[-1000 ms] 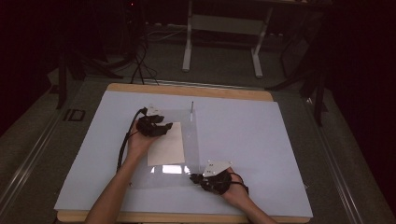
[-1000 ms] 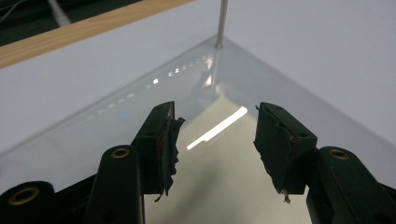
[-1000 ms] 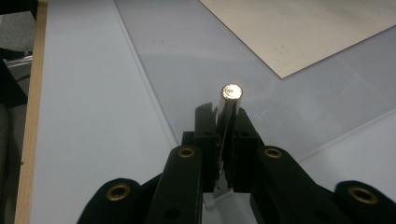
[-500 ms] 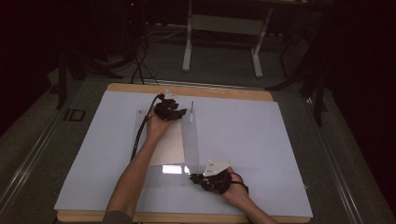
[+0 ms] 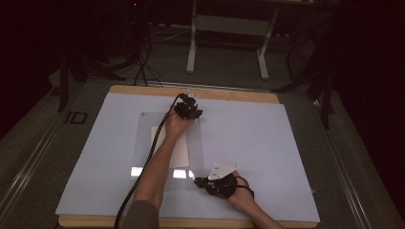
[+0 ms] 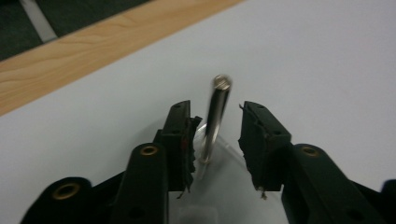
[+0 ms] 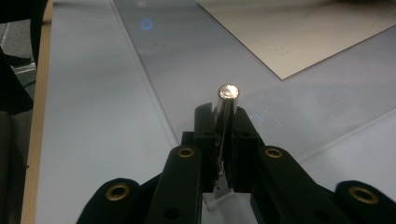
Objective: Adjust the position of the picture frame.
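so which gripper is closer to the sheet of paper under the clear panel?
Left. The left gripper sits just past the paper's far edge; the right gripper is off its near right corner, a bit farther away.

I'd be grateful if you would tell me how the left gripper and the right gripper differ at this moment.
The left gripper has its fingers apart around a metal post, having just been closing; the right gripper is shut on its own post. The left gripper works at the clear sheet's far edge, the right gripper at its near edge. Both are black, and each has an upright shiny post between its fingers.
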`<state>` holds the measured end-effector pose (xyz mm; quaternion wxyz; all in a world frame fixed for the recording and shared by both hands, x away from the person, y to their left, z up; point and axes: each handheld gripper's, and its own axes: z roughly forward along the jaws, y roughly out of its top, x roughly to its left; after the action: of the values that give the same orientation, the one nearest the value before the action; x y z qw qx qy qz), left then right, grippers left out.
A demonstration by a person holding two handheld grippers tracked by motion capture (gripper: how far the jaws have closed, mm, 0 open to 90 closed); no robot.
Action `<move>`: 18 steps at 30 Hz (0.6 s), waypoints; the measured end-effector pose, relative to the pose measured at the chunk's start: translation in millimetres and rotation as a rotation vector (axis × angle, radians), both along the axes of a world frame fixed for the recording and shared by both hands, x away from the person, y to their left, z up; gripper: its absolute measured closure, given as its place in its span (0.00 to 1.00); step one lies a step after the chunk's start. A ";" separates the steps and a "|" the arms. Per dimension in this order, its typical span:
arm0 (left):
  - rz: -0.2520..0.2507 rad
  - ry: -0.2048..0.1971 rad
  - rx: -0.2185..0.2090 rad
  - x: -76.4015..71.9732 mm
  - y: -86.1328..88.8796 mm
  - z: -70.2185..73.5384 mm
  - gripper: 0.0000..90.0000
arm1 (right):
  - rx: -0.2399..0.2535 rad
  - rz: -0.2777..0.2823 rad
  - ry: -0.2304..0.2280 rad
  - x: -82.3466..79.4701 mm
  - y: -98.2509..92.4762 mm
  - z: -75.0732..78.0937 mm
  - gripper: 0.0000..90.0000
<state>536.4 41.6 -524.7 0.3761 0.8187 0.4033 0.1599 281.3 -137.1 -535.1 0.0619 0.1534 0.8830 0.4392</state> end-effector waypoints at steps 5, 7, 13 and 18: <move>0.053 0.002 0.015 5.4 -2.1 -2.9 0.90 | 0.004 -0.012 -0.009 -1.3 -0.6 1.7 0.94; 0.048 0.008 -0.004 6.1 0.8 -3.4 0.93 | 0.011 -0.018 -0.002 -0.5 -1.9 1.8 0.94; 0.052 -0.041 0.022 2.6 0.3 4.8 0.94 | 0.050 -0.028 0.034 3.3 -6.9 5.5 0.93; 0.108 -0.032 0.038 4.4 14.2 14.6 0.94 | 0.111 -0.079 0.058 9.7 -20.4 16.7 0.92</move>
<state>540.8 55.8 -510.1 0.3579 0.8000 0.4379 0.2005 291.0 -157.5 -518.4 0.0450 0.2042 0.8519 0.4801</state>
